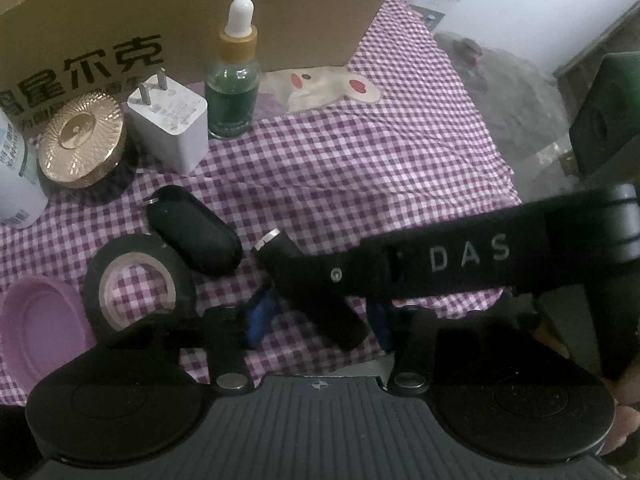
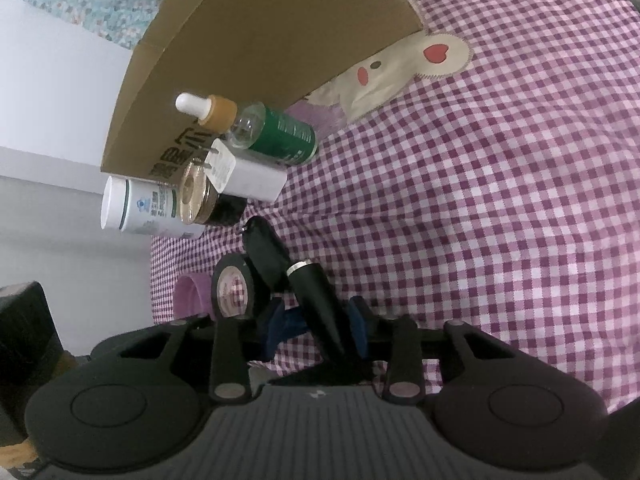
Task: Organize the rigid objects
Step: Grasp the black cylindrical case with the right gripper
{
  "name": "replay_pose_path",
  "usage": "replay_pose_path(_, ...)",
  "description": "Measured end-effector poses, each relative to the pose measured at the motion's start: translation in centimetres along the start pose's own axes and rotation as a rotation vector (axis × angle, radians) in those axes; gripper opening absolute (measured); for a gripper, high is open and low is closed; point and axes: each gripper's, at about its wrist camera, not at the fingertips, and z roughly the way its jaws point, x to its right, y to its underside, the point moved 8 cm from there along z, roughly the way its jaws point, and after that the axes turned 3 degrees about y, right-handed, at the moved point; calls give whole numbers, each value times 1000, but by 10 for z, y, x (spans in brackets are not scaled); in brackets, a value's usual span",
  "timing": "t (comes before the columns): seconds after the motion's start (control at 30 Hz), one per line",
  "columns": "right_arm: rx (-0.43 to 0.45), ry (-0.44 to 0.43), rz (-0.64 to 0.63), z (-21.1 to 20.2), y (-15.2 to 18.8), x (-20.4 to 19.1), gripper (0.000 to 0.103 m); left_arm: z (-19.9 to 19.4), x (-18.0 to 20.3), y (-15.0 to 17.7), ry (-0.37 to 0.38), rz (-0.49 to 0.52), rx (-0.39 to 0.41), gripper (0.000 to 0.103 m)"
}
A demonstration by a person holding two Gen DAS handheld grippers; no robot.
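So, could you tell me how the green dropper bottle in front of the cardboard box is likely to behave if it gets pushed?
The dropper bottle stands upright, tall on a small base, so a push near its white bulb would probably tip it. Its body looks round, so once down it may roll across the checked cloth. It looks like clear glass, so likely rigid, smooth and breakable.

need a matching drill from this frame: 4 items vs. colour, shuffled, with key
Items:
1. dropper bottle
2. plug adapter
3. round lid
4. tape roll

Colours:
A. black
B. gold
C. green body, white bulb
D. white

Pairs: 1-C, 2-D, 3-B, 4-A
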Motion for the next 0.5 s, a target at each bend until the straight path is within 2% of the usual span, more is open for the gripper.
replay_pose_path(0.17,14,34,-33,3,1,-3,27,5,0,-2,-29,12,3,37)
replay_pose_path(0.23,18,43,-41,3,2,-4,26,4,0,-1,-28,11,1,33)
replay_pose_path(0.5,35,49,-36,-6,9,-6,24,-6,5,2,-38,24,20,28)
